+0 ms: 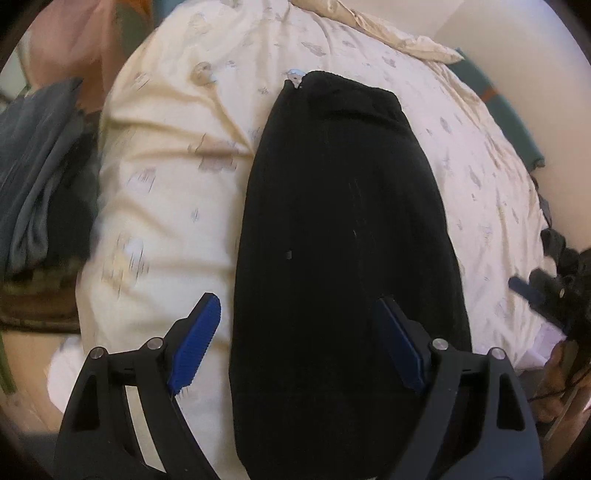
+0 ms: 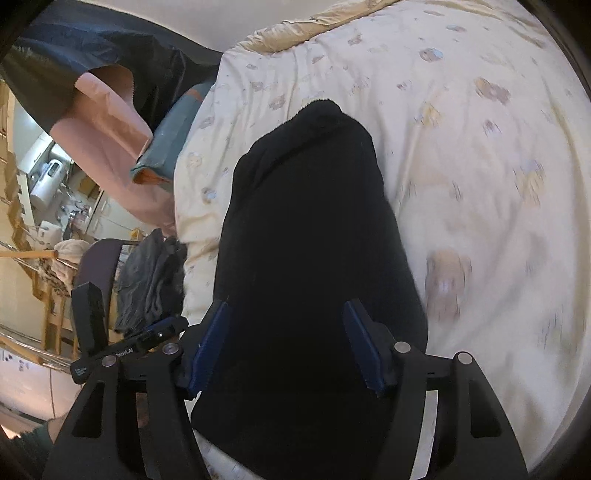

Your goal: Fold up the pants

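Centrally, one pair of black pants, folded into a long narrow strip, lying flat on a bed dressed in a cream duvet with a faint printed pattern; the strip runs from the near edge of the bed toward the far side, its far end rounded and slightly bunched. Left hand-held gripper: jaws released and spread wide, blue pads clear of the cloth, one finger over the duvet just beside the strip's edge, the other over the black fabric, nothing grasped. Right hand-held gripper: jaws likewise released, both blue pads above the near part of the pants, no cloth pinched between them; whether the pads brush the fabric cannot be told. In the left wrist view, the right unit shows blurred at the right border, well apart from the strip. Surrounding items: a heap of grey-blue clothing beside the bed on the left gripper's side, partly blurred; a pink cloth hanging near a dark garment beyond the bed; a teal cushion with an orange band against the duvet's edge; a tan pillow at the far end of the bed; a dark chair back with grey garments draped beside it; cluttered shelving and a white appliance in the background of the right wrist view. Nothing lies on top of the pants
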Available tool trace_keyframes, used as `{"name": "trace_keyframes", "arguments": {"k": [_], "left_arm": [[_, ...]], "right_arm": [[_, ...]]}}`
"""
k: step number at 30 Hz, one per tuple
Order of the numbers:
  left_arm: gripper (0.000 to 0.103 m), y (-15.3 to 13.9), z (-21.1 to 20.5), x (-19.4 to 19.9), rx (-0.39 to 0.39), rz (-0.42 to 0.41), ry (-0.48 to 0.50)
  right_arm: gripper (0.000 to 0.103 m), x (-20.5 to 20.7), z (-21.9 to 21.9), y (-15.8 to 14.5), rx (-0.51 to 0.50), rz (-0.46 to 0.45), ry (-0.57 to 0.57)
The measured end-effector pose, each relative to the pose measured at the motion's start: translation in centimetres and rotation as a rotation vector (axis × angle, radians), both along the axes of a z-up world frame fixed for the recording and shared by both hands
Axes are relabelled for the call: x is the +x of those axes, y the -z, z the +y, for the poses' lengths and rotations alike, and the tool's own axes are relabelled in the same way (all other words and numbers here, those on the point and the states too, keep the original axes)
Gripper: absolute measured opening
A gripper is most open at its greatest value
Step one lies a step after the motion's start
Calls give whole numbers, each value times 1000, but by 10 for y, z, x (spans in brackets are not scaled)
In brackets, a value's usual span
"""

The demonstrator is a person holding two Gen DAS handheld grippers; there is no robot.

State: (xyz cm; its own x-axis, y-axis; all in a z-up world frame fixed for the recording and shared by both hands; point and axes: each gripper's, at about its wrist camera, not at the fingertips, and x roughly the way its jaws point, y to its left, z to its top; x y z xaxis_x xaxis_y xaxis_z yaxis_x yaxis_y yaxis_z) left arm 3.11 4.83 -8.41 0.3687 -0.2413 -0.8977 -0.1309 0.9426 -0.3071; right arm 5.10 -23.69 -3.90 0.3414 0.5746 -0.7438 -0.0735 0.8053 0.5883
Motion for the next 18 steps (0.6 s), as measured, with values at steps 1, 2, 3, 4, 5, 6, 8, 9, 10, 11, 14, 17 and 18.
{"name": "trace_keyframes", "arguments": {"k": [1,2,3,4,5,6,8,9,10,11,14,17,18], "left_arm": [[83,0,0,-9,-3,2,-6],[83,0,0,-20,-2,5,-18],[83,1,2,-26,-7,8,-25],[83,3,3,-34,-17,13,-33],[83,4,4,-40,-19,19,-40],[83,7,5,-47,-18,29,-50],[83,13,8,-57,-35,47,-76],[83,15,11,-62,-48,54,-93],[83,16,14,-66,-56,54,-116],[83,16,16,-69,-55,49,-130],[83,13,18,-75,-47,30,-164],[83,15,17,-81,-31,27,-175],[83,17,16,-82,-30,34,-175]], "right_arm": [[68,-9,0,1,-1,9,6],[68,-15,-1,2,-2,17,12],[68,-25,-2,4,0,30,24],[68,-33,-4,7,4,42,31],[68,-39,-5,10,6,53,35],[69,-45,-7,13,11,67,41],[71,-56,-12,20,45,90,60],[72,-62,-14,24,65,103,72],[72,-68,-16,28,77,114,82],[72,-72,-17,30,79,122,88],[72,-81,-22,42,67,171,130],[72,-81,-27,44,16,178,166],[73,-83,-28,44,1,177,171]]}}
